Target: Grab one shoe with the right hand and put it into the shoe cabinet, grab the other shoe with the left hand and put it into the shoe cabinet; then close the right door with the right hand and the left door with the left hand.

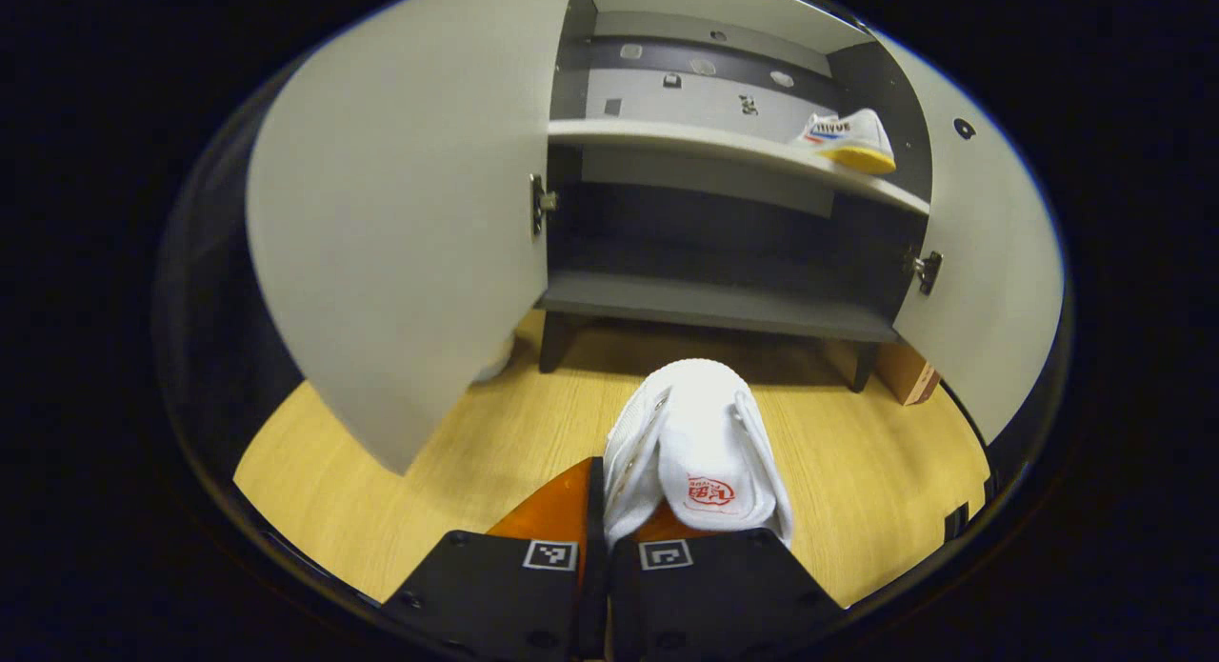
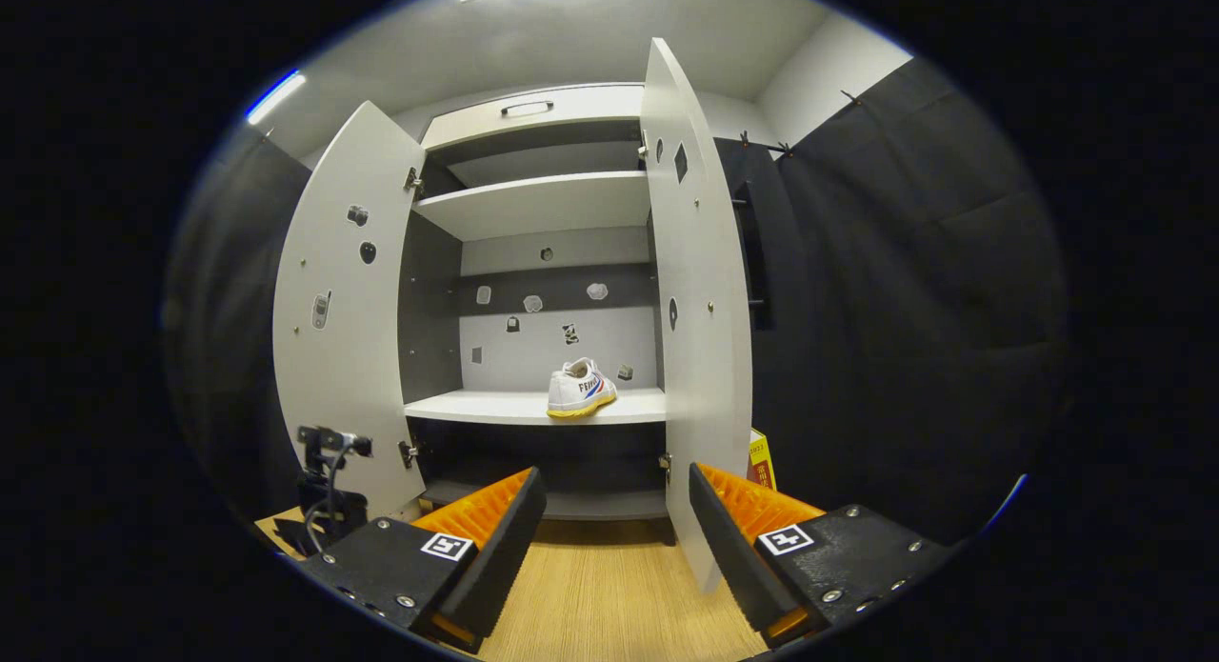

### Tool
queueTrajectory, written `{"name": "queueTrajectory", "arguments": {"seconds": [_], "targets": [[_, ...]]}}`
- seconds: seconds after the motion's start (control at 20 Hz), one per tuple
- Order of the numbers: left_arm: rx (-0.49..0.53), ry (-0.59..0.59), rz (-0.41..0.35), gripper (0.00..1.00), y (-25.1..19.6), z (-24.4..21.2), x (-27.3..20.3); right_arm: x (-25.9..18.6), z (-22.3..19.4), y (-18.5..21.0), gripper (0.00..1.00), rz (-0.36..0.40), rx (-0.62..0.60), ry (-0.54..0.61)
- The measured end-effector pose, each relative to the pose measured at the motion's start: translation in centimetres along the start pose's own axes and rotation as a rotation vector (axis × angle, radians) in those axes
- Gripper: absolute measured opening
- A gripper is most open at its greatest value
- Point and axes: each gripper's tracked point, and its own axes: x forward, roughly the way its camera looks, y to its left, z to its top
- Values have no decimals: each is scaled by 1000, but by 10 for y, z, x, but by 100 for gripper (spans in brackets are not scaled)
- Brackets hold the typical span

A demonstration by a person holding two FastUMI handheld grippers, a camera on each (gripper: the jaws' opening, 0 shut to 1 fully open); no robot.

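Observation:
My left gripper (image 1: pixel 609 524) is shut on a white shoe (image 1: pixel 695 448), held by its upper edge above the wood floor, in front of the open shoe cabinet (image 1: pixel 724 305). A second white shoe (image 1: pixel 850 140) with a yellow sole and coloured stripes rests on the middle shelf at the right. The right gripper view shows the same shoe (image 2: pixel 580 388) on the shelf (image 2: pixel 495 408). My right gripper (image 2: pixel 609 529) stands open and empty, facing the cabinet, close to the lower edge of the right door (image 2: pixel 700 338). Both doors are swung wide; the left door (image 1: pixel 400 224) is near the held shoe.
A cardboard box (image 1: pixel 907 369) sits on the floor by the cabinet's right leg. A small camera rig (image 2: pixel 326 491) stands at the left of the cabinet. Black cloth walls close in on both sides. Wood floor (image 2: pixel 609 595) lies before the cabinet.

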Motion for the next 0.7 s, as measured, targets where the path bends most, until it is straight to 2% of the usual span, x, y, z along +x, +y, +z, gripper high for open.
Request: {"name": "queueTrajectory", "arguments": {"seconds": [0.1, 0.3, 0.4, 0.55, 0.6, 0.7], "targets": [[-35, -61, -4, 9, -7, 47, -26, 0, -1, 3, 93, 6, 5, 1], [-99, -141, -135, 10, -37, 150, -53, 2, 0, 13, 93, 25, 34, -2], [-67, -218, -150, 10, -48, 197, -53, -1, 2, 17, 93, 34, 39, -12], [-42, -289, -120, 9, -56, 271, -30, -6, 1, 18, 93, 38, 34, -13], [-45, -282, -121, 9, -58, 287, 0, -7, 2, 17, 93, 37, 32, -15], [-50, -239, -120, 9, -67, 312, 31, -11, 4, 16, 93, 31, 32, -23]]}}
